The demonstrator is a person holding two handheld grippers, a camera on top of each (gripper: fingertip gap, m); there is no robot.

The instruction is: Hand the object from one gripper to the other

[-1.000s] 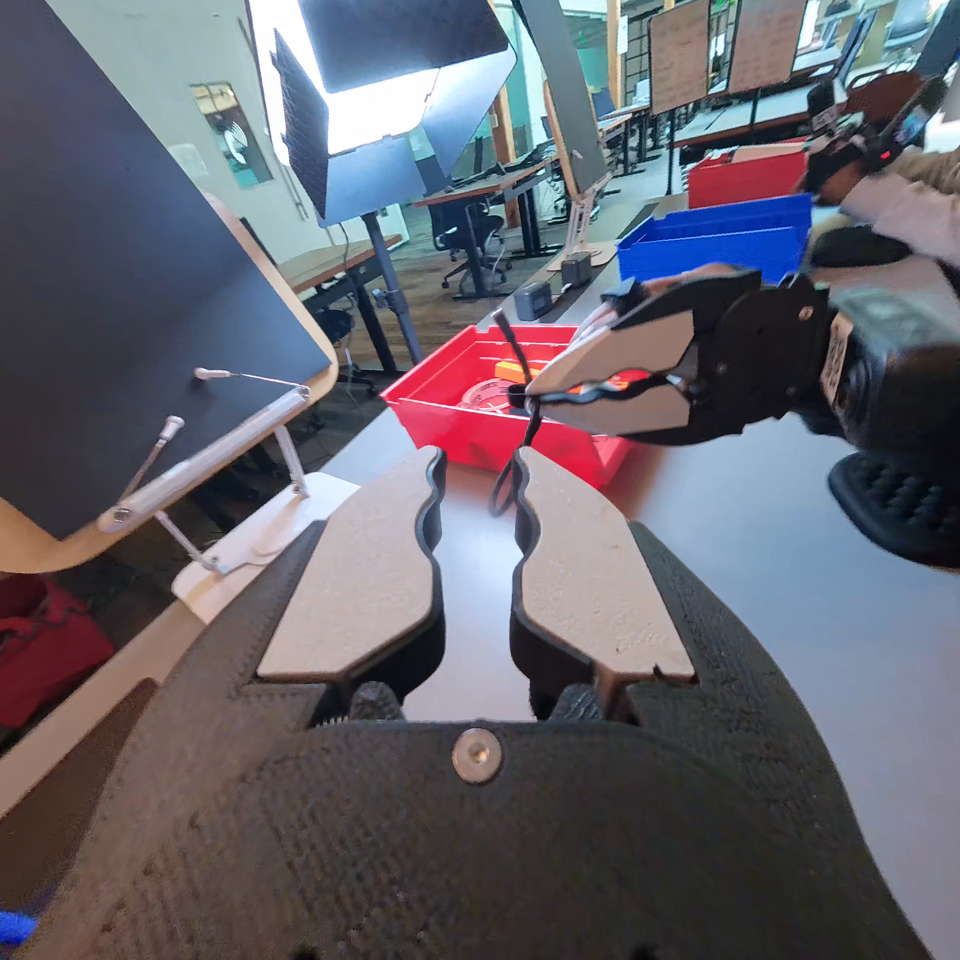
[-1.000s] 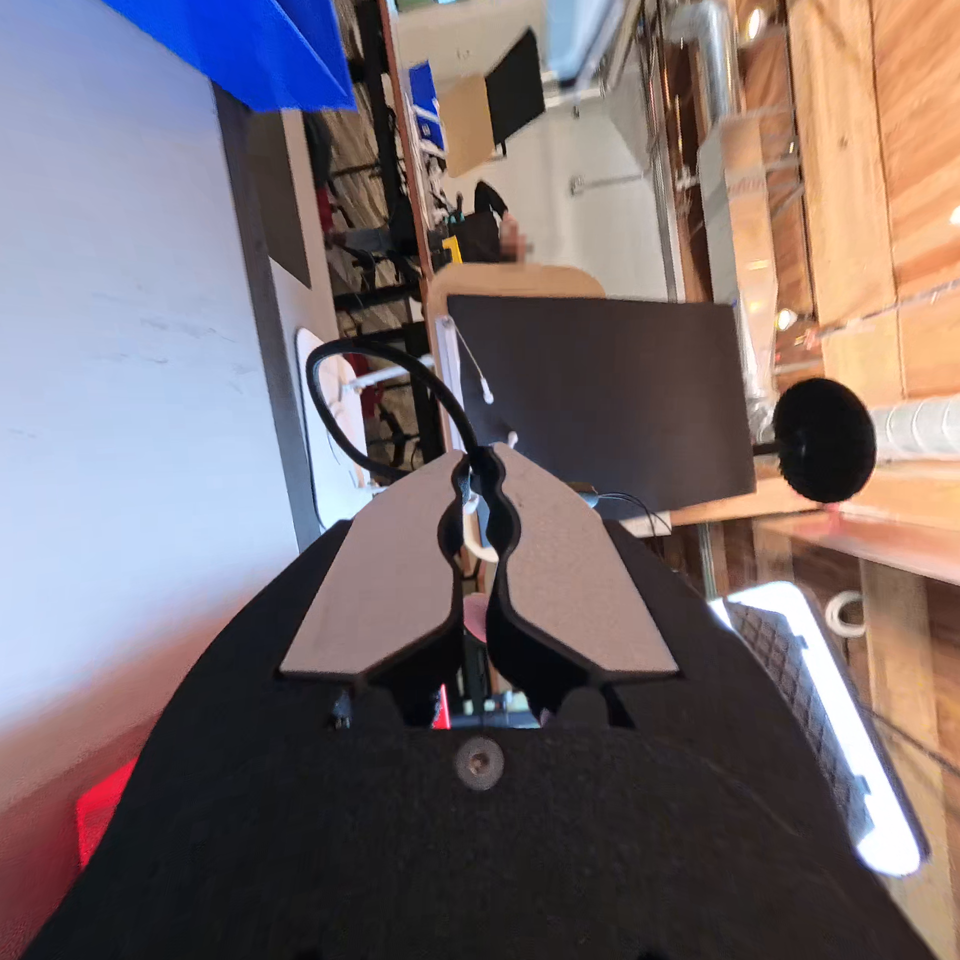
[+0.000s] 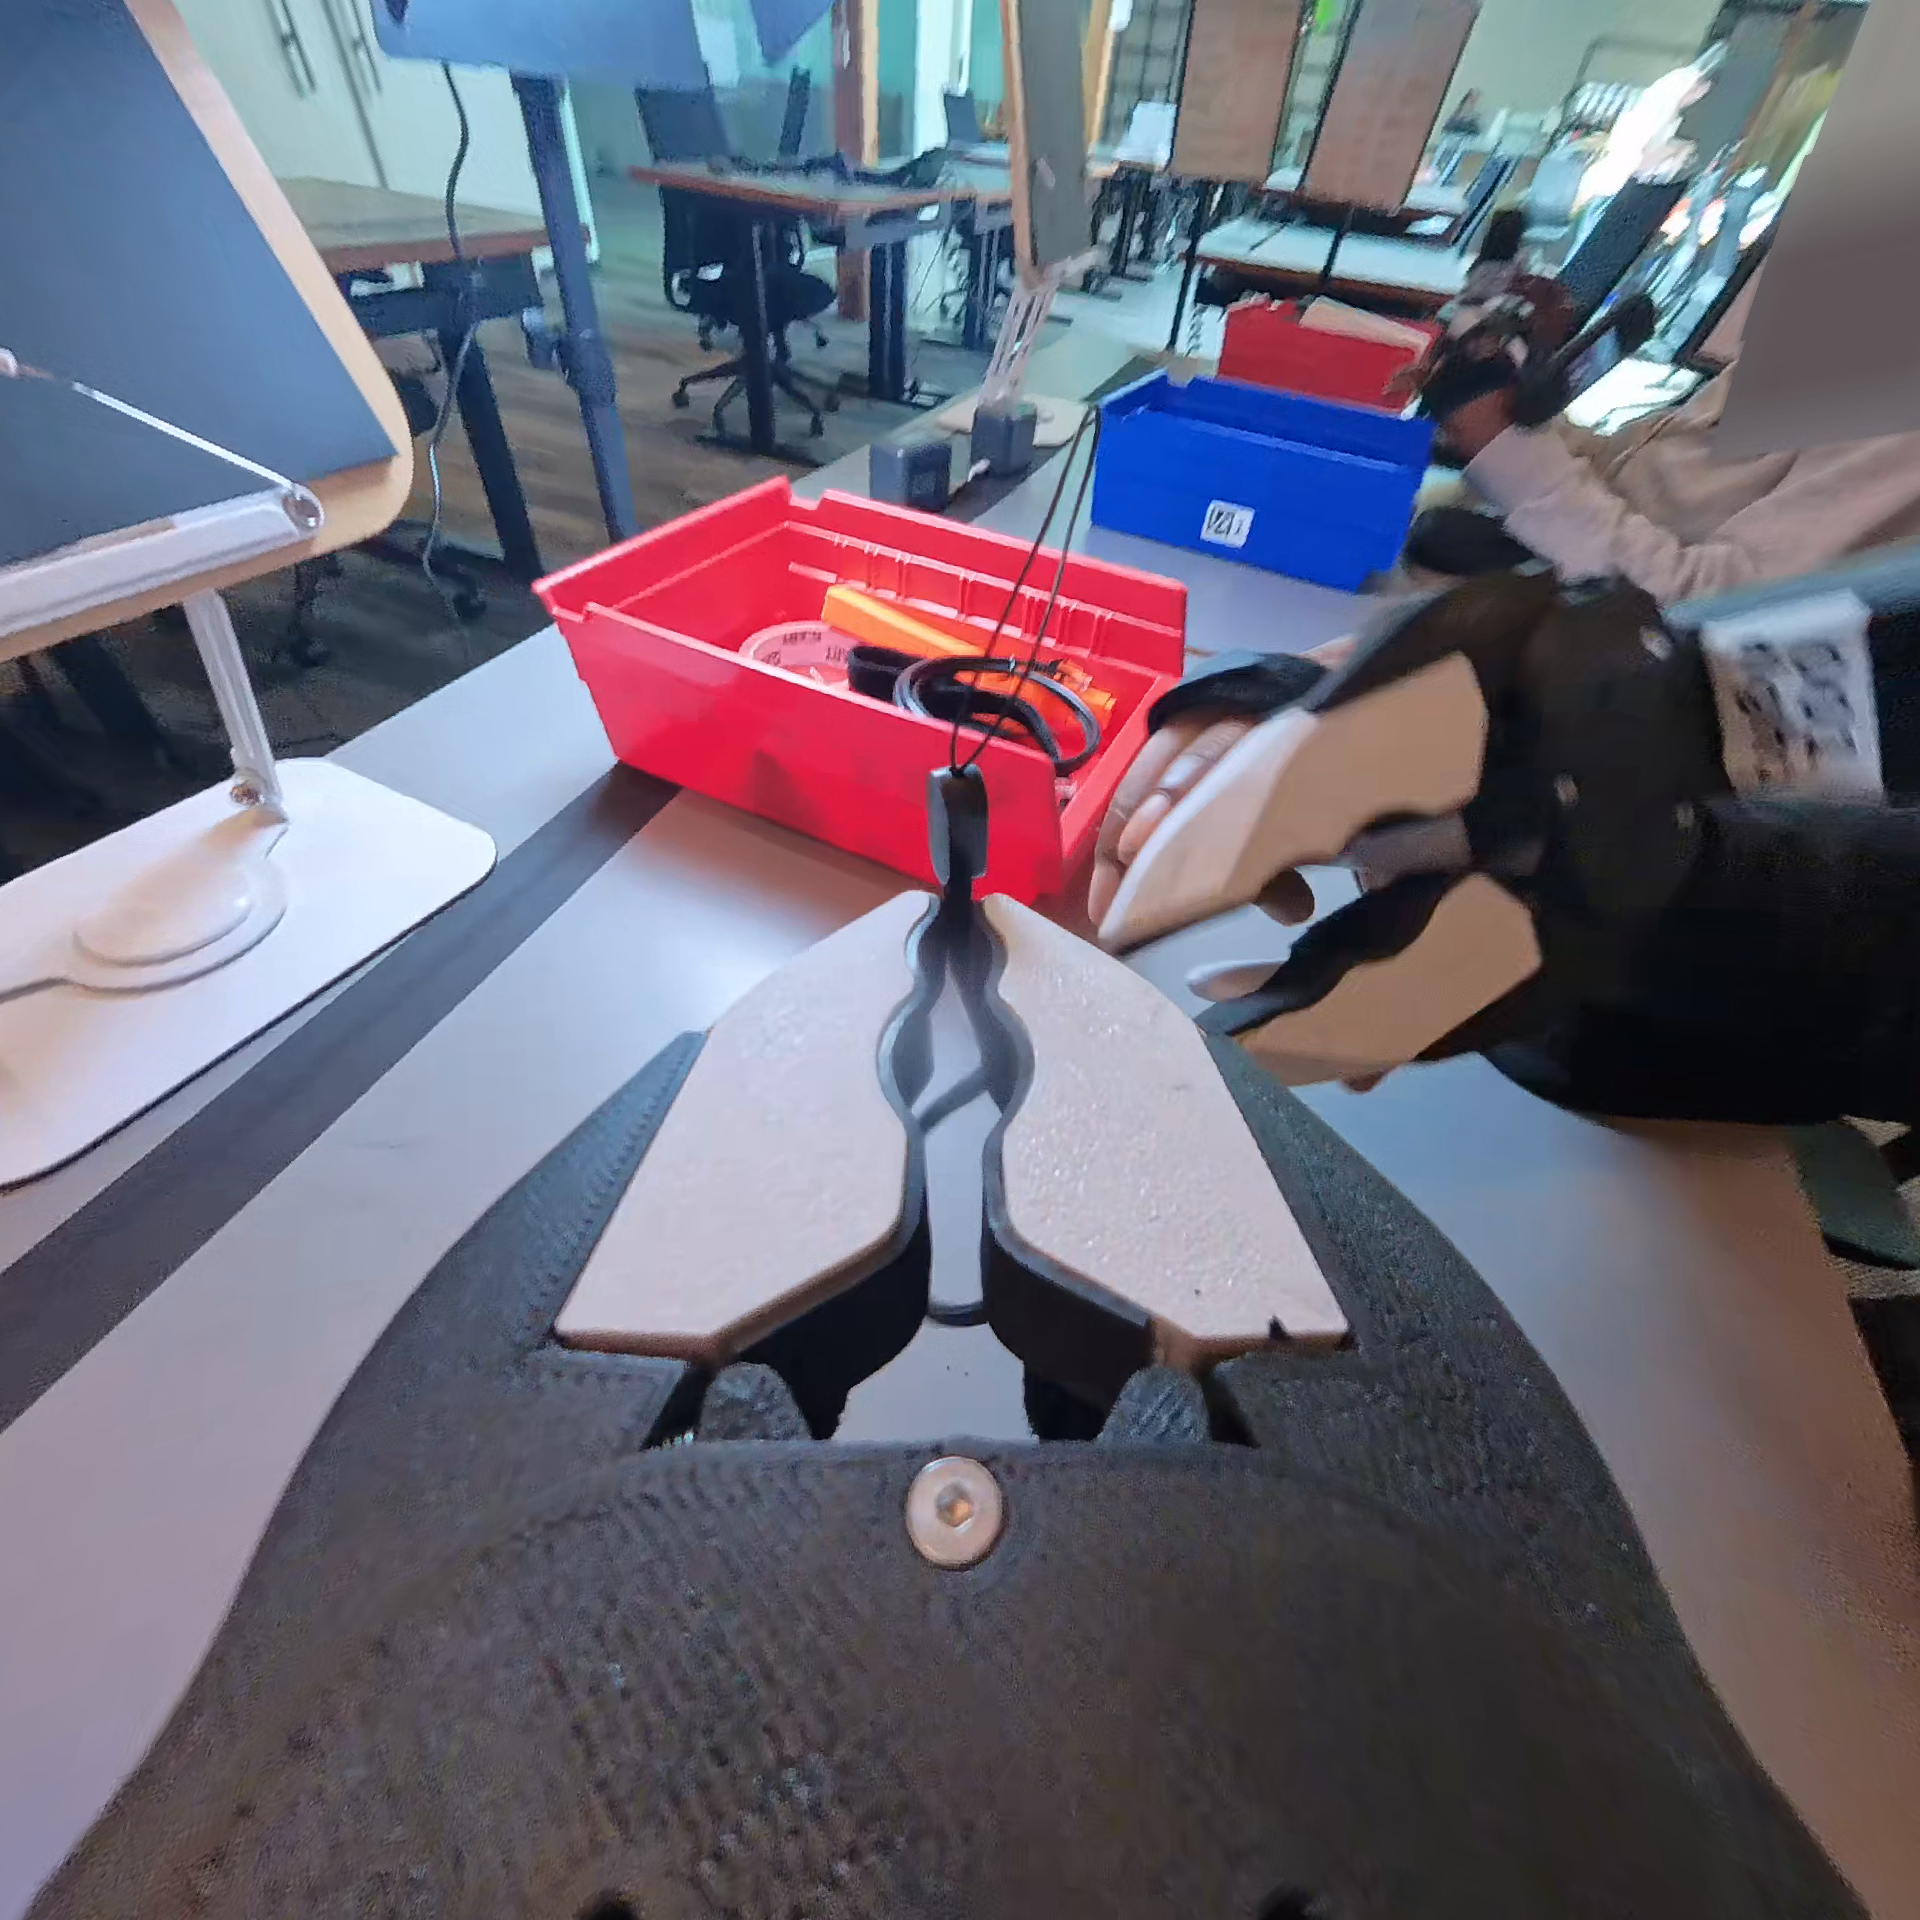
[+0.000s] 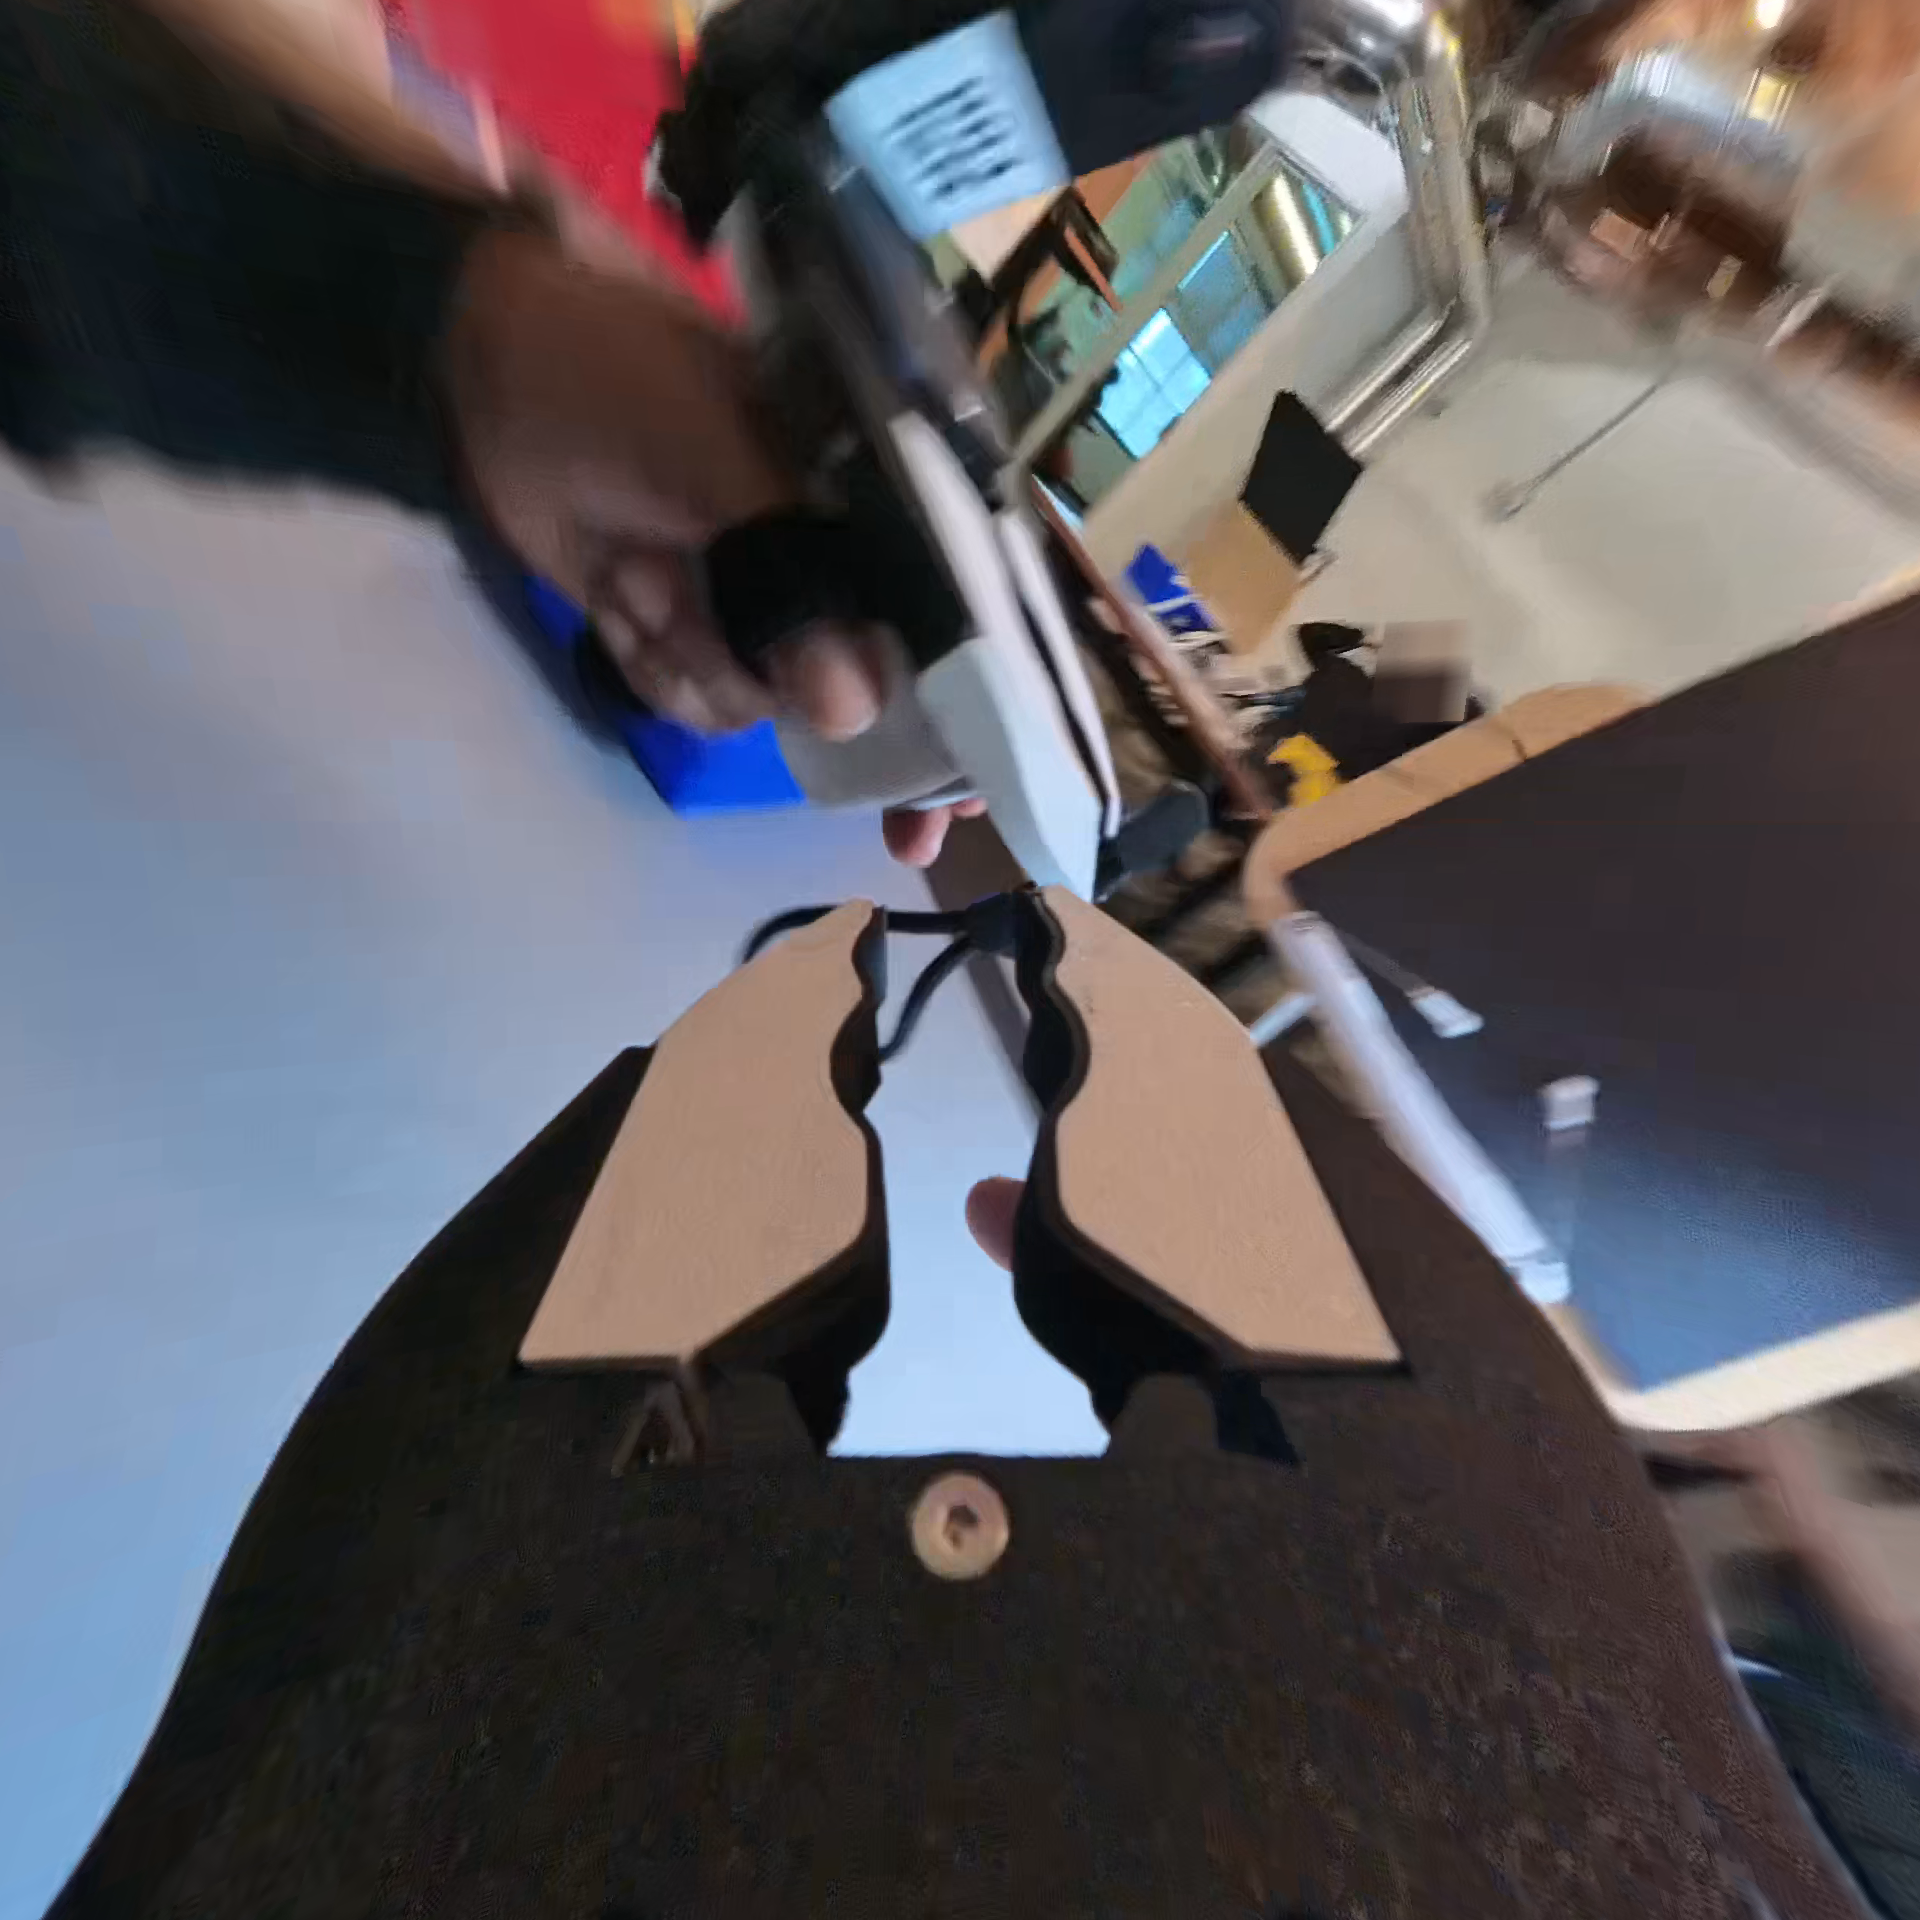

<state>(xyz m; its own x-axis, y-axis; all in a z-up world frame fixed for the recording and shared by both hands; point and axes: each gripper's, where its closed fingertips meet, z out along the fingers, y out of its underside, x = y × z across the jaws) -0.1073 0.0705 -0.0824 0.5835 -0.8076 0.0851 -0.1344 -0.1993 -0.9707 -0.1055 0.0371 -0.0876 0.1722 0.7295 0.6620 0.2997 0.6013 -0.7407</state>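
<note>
A thin black cord with a black toggle (image 3: 954,826) is pinched between the tips of my left gripper (image 3: 956,906), which is shut on it. One loop rises past the toggle and another hangs down between the fingers. My right gripper (image 3: 1153,956) is open and empty, with its tips just right of the left gripper's tips. In the right wrist view my right gripper (image 4: 956,914) has its fingers apart. The cord (image 4: 914,997) runs across its tips, held by the left gripper (image 4: 1070,862) coming in from above. A hand holds each gripper.
A red bin (image 3: 831,769) with several loose items sits on the grey table (image 3: 1455,1299) just beyond the grippers. A blue bin (image 3: 1247,488) stands farther back. A dark board on a white stand (image 3: 208,894) is at the left.
The right gripper, earlier shut on the cord, has opened and let go. The left gripper, earlier open, has shut on the cord and now holds it.
</note>
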